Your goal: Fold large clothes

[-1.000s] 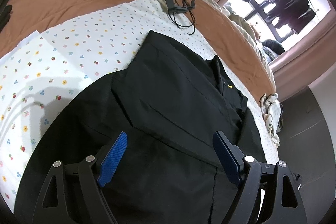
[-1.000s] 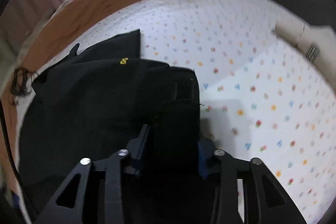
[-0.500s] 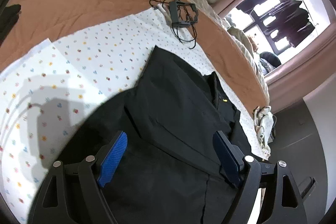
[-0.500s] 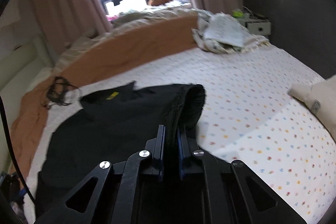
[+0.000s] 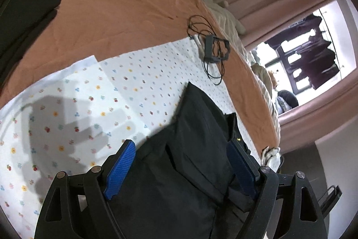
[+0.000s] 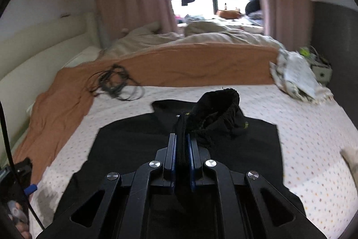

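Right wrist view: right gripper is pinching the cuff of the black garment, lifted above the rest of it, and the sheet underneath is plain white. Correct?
Not quite. The sheet is white with small coloured flower dots, not plain. The right wrist view shows the right gripper shut on the ribbed cuff, raised over the black garment.

A second ago the right tongs (image 6: 181, 145) were spread around a fold of the black garment (image 6: 138, 149) down on the bed; now they are pinched tight on its ribbed cuff (image 6: 218, 104). The cuff has been lifted clear of the flat garment and carried toward the collar, the sleeve bunched up behind it. The view from the right tongs has been raised from the floral sheet (image 6: 313, 138) to the window. The left tongs (image 5: 181, 162) have been drawn back and rolled, so that more floral sheet is exposed at the garment's left edge.
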Available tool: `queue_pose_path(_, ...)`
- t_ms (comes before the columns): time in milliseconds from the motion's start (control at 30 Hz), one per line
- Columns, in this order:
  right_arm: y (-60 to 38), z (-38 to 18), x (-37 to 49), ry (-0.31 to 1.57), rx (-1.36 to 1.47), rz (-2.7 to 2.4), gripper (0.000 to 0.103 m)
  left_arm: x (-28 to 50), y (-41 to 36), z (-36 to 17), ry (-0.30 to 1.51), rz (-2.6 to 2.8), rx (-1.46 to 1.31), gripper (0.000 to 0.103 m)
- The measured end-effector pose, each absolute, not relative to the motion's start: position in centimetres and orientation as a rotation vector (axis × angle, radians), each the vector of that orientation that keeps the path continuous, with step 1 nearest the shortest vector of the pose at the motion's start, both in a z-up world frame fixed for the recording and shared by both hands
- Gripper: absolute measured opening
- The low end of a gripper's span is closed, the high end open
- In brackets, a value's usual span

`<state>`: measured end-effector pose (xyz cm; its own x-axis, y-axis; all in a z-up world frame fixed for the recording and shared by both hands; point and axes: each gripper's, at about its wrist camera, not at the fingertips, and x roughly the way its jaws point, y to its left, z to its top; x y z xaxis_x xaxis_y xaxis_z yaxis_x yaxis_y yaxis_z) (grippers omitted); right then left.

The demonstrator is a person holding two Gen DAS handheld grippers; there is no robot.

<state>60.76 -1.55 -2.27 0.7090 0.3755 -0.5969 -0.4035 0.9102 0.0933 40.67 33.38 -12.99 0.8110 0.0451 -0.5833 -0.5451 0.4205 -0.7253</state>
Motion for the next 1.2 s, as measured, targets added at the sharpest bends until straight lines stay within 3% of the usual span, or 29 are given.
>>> queue_pose_path(367,8.8,-3.4,59.9,0.726,-0.102,0.568,0.011,39.7,34.7,-13.5,0.534,0.4,-1.12,0.084)
queue_pose_path(467,10.8,-4.5,59.4,0.785,-0.062,0.65,0.019,39.5,34.8,-13.6,0.54,0.405,-1.113,0.084)
queue_pose_path(500,11.1,-4.8,59.0,0.799,-0.046,0.68,0.032,39.5,34.9,-13.6,0.542,0.406,-1.112,0.084)
queue_pose_path(533,11.1,-4.9,58.7,0.799,-0.037,0.689,0.051,39.4,35.0,-13.6,0.543,0.409,-1.113,0.084)
queue_pose_path(600,10.4,-5.3,58.2,0.78,-0.022,0.684,0.071,39.2,35.1,-13.5,0.534,0.414,-1.113,0.084)
queue_pose_path(1200,-12.5,-11.9,61.7,0.873,0.402,0.331,0.072,43.9,31.8,-12.1,0.57,0.356,-0.931,0.084)
